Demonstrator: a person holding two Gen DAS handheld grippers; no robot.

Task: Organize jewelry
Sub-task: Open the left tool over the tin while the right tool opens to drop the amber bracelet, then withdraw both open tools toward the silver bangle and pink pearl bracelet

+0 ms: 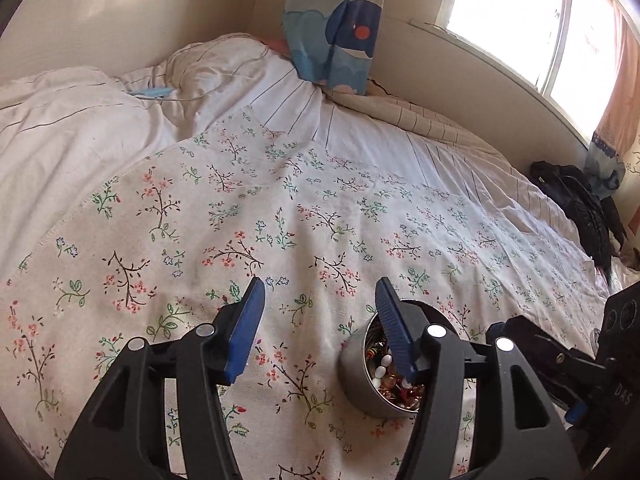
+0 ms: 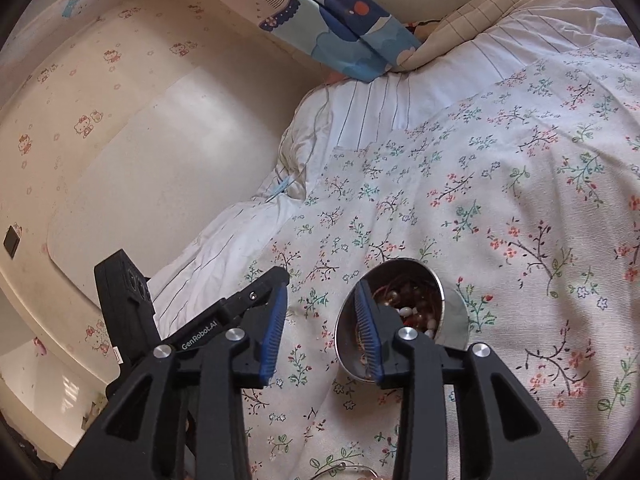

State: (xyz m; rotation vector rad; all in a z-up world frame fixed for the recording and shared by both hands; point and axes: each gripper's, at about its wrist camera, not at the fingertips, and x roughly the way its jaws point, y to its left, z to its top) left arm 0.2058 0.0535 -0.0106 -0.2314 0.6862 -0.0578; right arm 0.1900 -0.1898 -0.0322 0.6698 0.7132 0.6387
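Note:
A round metal tin [image 1: 356, 376] filled with beaded jewellery [image 1: 384, 376] stands on a floral cloth [image 1: 280, 216] spread over a bed. My left gripper [image 1: 320, 304] is open and empty above the cloth, its right finger over the tin's rim. The right wrist view shows the same tin [image 2: 452, 304] with beads [image 2: 416, 312] inside. My right gripper [image 2: 320, 304] is open and empty, its right finger hiding the tin's left side. The left gripper's body [image 2: 132, 304] shows at the left there. A thin chain [image 2: 344, 468] lies on the cloth at the bottom edge.
White striped bedding [image 1: 80, 128] is bunched at the head of the bed against the wall. A blue patterned curtain [image 1: 332, 28] hangs by the window [image 1: 520, 12]. Dark clothing [image 1: 576, 204] lies at the bed's right edge.

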